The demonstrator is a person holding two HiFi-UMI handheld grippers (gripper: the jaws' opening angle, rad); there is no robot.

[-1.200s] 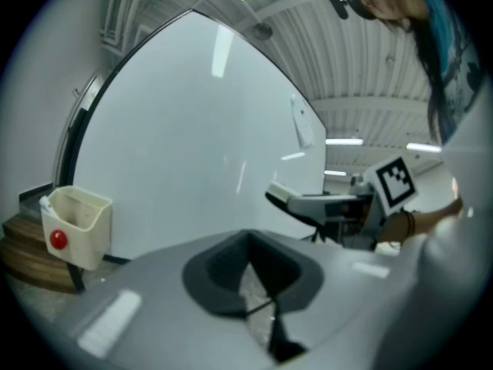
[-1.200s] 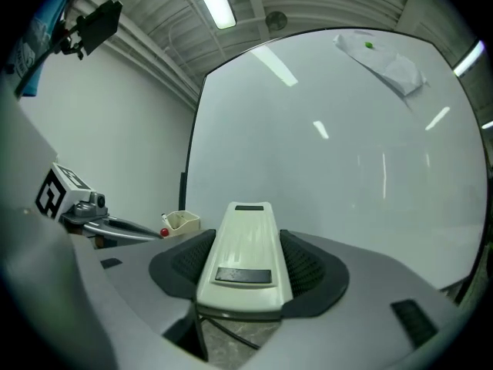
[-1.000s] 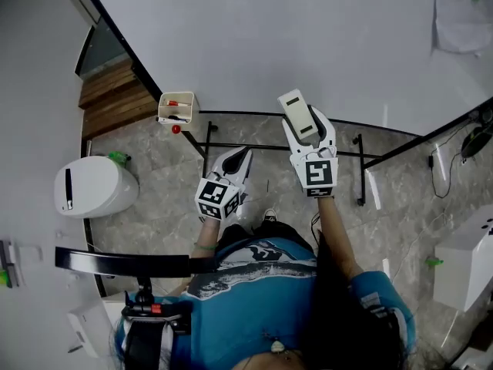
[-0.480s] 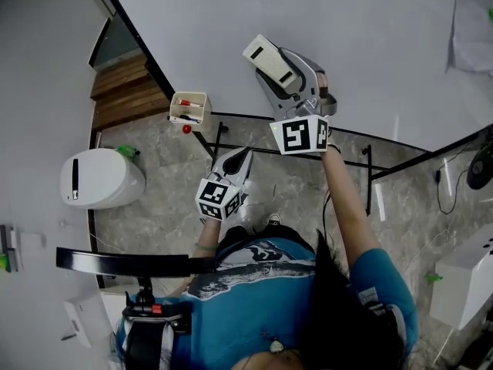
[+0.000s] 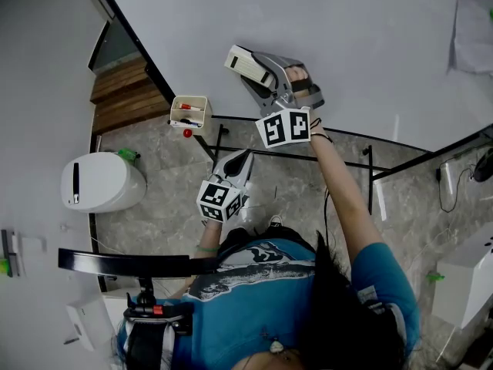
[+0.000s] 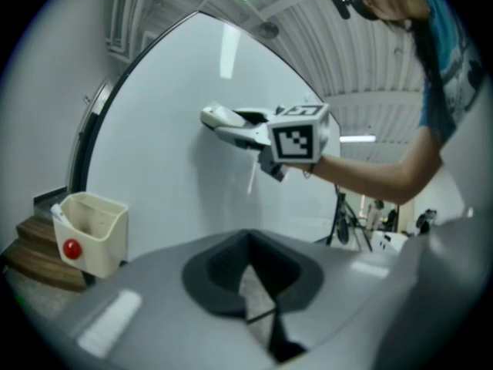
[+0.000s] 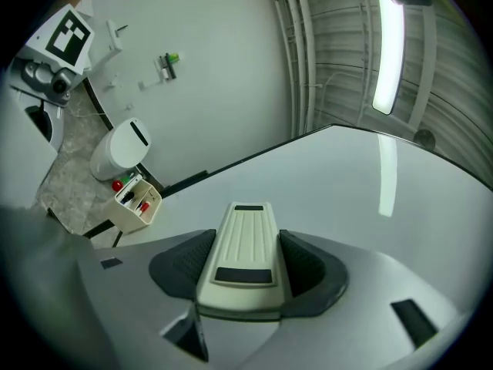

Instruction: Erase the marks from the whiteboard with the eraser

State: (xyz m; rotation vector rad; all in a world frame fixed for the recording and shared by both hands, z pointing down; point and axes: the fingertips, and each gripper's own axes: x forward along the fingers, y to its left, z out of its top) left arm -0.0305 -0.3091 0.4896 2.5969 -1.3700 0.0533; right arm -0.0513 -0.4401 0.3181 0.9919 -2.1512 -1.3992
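Right gripper holds eraser at the whiteboard.

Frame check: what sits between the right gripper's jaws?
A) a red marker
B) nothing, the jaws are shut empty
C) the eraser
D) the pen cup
C: in the right gripper view, the right gripper has its jaws clamped on either side of the cream eraser, which points at the whiteboard.
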